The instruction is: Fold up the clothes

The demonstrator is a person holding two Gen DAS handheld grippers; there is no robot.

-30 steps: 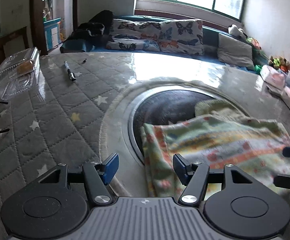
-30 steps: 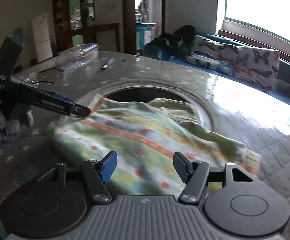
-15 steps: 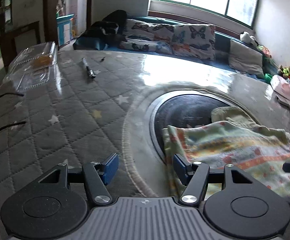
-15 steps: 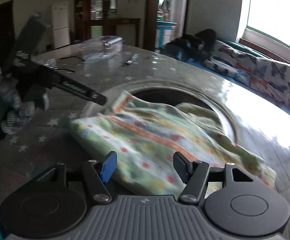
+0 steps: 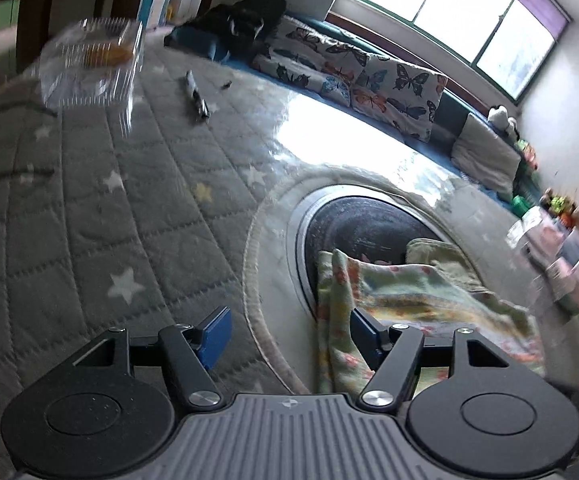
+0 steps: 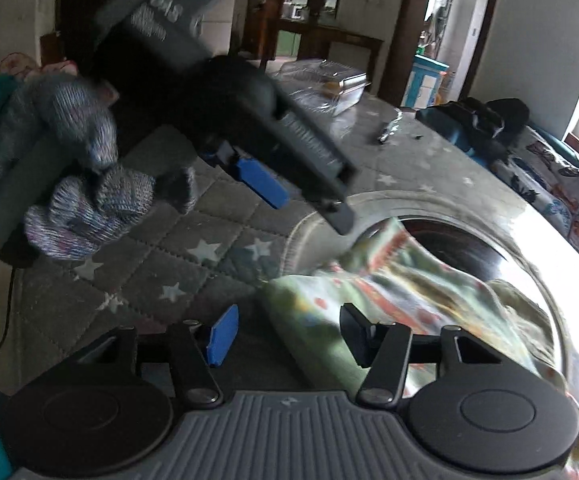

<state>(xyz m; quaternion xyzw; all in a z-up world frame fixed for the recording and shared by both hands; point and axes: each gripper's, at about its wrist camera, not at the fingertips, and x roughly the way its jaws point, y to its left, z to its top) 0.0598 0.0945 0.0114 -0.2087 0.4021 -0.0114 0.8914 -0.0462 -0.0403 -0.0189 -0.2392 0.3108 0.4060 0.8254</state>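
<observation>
Floral folded cloth (image 5: 417, 300) lies lengthwise across the dark round inset (image 5: 365, 224).

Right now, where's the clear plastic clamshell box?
The clear plastic clamshell box sits at the quilted grey table's far-left edge in the left wrist view, left of the small dark pen-like tool, far from the floral cloth.

Your cloth (image 5: 401, 292) lies across the round inset (image 5: 365, 228) (table's middle); container (image 5: 93, 64) sits far left.
</observation>
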